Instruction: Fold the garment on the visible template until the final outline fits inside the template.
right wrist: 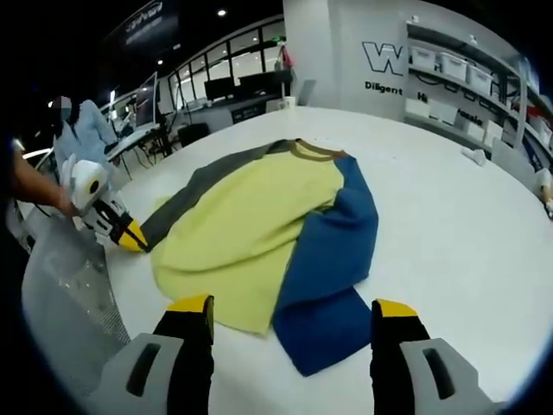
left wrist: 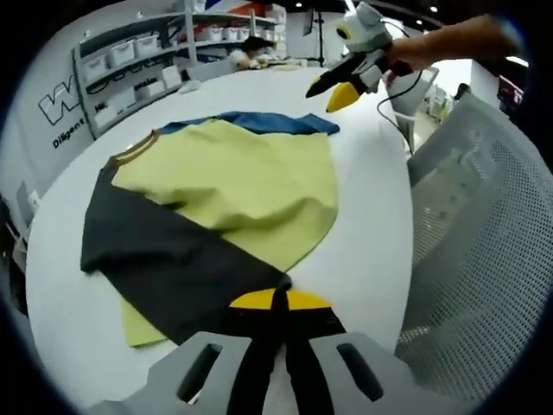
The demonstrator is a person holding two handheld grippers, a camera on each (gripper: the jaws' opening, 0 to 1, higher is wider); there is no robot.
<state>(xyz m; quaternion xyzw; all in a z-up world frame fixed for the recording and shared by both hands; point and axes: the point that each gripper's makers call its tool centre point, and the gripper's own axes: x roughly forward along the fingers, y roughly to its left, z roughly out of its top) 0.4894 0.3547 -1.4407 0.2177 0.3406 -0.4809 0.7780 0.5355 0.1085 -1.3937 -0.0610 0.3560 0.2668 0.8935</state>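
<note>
I see one shirt (right wrist: 268, 233) on a white counter (right wrist: 449, 225) by shelving (left wrist: 130, 60), left gripper (left wrist: 278, 301) pinching its sleeve, right gripper (right wrist: 294, 316) wide.

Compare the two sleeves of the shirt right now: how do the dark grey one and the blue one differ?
The dark grey sleeve has its end pinched in the left gripper, whose jaws are shut on it; the blue sleeve lies free on the white table, ahead of the open right gripper. The grey sleeve is folded across the yellow body; the blue one lies partly over the body's edge. Both join at the brown collar.
</note>
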